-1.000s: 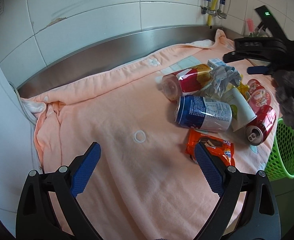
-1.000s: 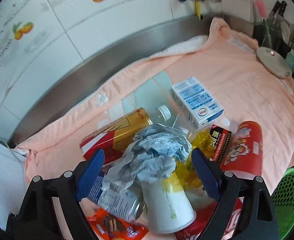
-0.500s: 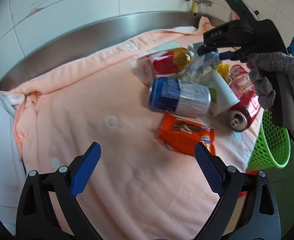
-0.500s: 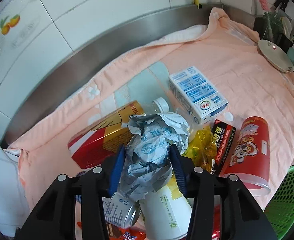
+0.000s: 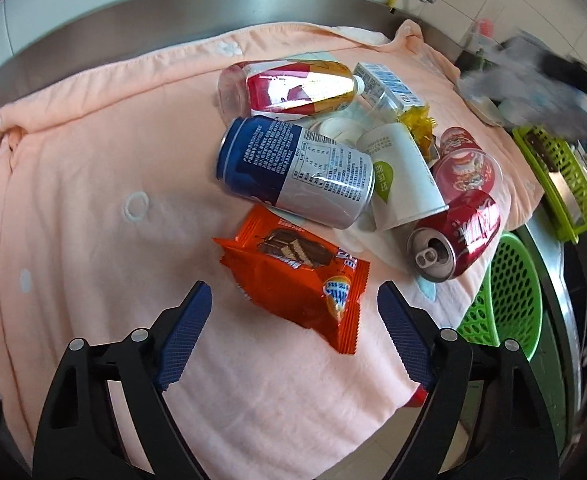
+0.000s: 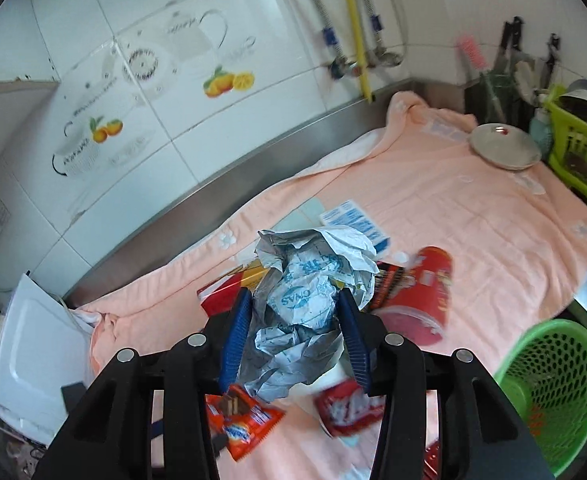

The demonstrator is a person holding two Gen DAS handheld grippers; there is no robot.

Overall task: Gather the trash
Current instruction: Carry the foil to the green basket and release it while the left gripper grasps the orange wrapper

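Observation:
My right gripper [image 6: 293, 320] is shut on a crumpled grey-white paper wad [image 6: 305, 292] and holds it lifted above the trash pile; it shows blurred at the right of the left wrist view [image 5: 525, 80]. My left gripper [image 5: 293, 336] is open, low over an orange snack wrapper [image 5: 293, 276] on the pink towel [image 5: 93, 184]. Behind the wrapper lie a blue-and-silver can [image 5: 297, 172], a red-gold bottle [image 5: 289, 88], a white paper cup [image 5: 401, 176], a red cola can [image 5: 457, 236] and a red cup [image 5: 465, 164]. A green basket [image 6: 553, 384] stands at the towel's right edge.
A blue-white carton [image 6: 357, 224] and a yellow wrapper [image 5: 417, 124] lie at the back of the pile. A round metal lid [image 6: 505, 148] and a green rack [image 6: 577, 152] sit at the far right. A steel backsplash [image 5: 173, 20] and tiled wall bound the counter.
My right gripper closed on the paper wad and lifted it up and to the right, off the pile. My left gripper moved in toward the orange wrapper and stayed open.

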